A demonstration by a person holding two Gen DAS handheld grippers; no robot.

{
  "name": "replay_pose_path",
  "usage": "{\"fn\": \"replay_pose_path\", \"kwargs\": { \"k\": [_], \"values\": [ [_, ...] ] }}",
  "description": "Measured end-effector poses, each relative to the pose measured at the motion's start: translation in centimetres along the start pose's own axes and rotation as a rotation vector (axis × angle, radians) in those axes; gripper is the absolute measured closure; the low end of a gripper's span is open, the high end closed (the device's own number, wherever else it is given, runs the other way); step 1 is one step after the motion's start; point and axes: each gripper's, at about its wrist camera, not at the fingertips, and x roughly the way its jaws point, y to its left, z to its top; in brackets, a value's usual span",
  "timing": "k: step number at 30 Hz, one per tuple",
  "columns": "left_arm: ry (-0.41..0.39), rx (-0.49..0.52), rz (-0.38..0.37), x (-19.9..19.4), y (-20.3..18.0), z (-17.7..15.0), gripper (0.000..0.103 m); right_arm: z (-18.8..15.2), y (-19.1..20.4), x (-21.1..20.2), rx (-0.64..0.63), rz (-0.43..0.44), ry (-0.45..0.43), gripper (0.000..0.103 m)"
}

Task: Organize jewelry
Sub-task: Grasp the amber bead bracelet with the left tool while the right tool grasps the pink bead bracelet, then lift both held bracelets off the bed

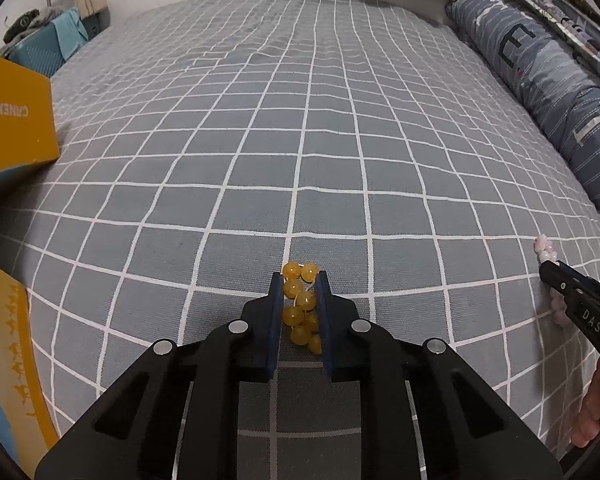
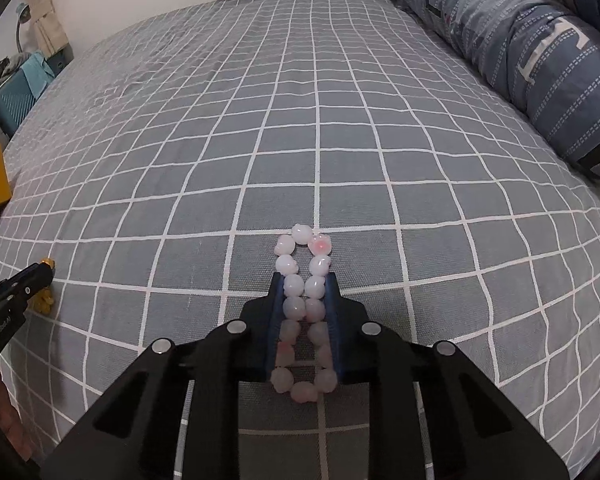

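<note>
Bracelets | left jaws squeeze round amber beads | right jaws squeeze knobbly milky-pink beads | woven checked bedsheet

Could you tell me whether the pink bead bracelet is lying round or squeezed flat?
Squeezed flat: the right gripper pinches the pink bead bracelet into two parallel rows on the checked bedsheet.

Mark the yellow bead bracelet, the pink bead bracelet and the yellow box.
yellow bead bracelet (image 1: 293, 288), left wrist view, upper bead.
pink bead bracelet (image 2: 302, 234), right wrist view, far-end bead.
yellow box (image 1: 16, 120), left wrist view, lid face.
</note>
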Motion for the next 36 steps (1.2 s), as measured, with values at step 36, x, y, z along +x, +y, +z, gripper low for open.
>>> {"fn": "replay_pose_path", "kwargs": {
  "k": [36],
  "values": [
    [-0.114, 0.019, -0.03, -7.7, -0.1, -0.1, 0.087, -0.9, 0.5, -7.1, 0.008, 0.005, -0.109, 0.084]
  ]
}}
